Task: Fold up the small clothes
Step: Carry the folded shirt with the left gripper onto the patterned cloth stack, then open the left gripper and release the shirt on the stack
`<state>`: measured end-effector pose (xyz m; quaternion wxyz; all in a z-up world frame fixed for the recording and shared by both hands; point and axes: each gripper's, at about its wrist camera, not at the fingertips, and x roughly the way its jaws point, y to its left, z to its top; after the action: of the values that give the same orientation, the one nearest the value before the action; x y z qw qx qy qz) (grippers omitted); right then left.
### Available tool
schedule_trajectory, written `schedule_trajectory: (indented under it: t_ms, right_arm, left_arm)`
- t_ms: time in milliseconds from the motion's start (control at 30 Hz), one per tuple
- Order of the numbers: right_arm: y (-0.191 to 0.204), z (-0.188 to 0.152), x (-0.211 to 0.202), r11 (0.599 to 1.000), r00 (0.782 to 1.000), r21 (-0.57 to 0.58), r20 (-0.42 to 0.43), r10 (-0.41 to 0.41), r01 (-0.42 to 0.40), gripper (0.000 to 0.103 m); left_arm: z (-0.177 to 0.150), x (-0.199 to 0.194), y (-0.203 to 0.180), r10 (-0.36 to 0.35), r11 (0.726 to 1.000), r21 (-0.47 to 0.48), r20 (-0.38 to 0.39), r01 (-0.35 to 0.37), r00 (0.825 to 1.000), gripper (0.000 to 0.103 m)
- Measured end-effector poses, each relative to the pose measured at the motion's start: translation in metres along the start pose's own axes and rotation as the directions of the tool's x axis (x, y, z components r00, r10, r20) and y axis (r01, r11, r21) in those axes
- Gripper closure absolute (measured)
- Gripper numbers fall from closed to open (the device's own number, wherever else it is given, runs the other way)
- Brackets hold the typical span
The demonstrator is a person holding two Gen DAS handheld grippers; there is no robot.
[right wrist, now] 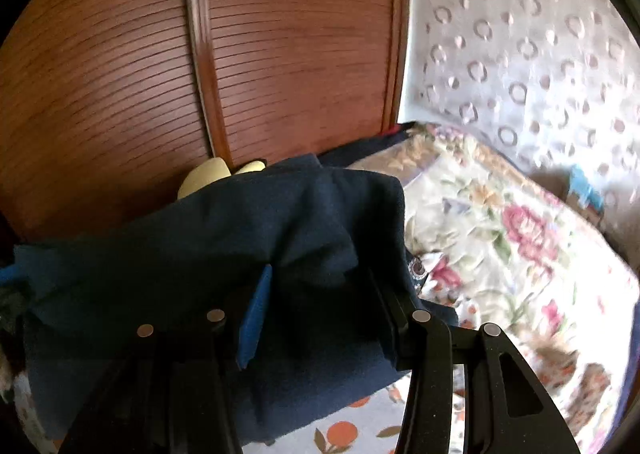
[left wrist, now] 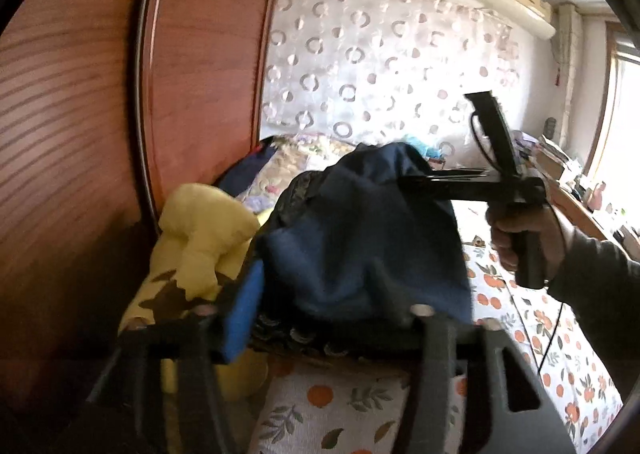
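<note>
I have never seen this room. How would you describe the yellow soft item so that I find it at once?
Start at the big brown wooden wardrobe beside the bed. At its foot, on the bed's edge, lies the yellow soft item, pressed against the navy garment. It is the only bright yellow thing there, puffy, with dark brown patches low down.

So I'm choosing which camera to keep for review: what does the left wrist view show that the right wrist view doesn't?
Only the left wrist view shows the right gripper from outside, the hand holding it, the air conditioner and the window side of the room.

Only the right wrist view shows the pink-flowered quilt large and close.

Both show the navy garment lying between open fingers, the yellow garment, the wooden wardrobe, the ring-patterned curtain and the orange-print sheet.
</note>
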<state>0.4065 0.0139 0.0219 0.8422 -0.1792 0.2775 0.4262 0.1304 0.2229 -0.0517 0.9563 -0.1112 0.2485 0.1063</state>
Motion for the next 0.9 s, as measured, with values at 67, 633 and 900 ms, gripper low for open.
schedule_trajectory:
  t_ms: [67, 633, 900]
  right_arm:
    - [-0.003, 0.013, 0.002, 0.999, 1.000, 0.033, 0.009, 0.008, -0.008, 0.054]
    - [0.061, -0.078, -0.154, 0.981, 0.978, 0.125, 0.128, -0.163, 0.147, 0.037]
    - [0.109, -0.142, -0.241, 0.940, 0.946, 0.249, 0.163, -0.280, 0.235, 0.019]
  left_arm:
    - [0.002, -0.007, -0.003, 0.003, 1.000, 0.014, 0.008, -0.003, 1.000, 0.021]
    - [-0.014, -0.051, -0.071, -0.041, 0.989, 0.140, 0.030, 0.036, 0.999, 0.017]
    - [-0.032, -0.067, -0.121, -0.117, 0.974, 0.195, 0.014, 0.112, 0.993, 0.017]
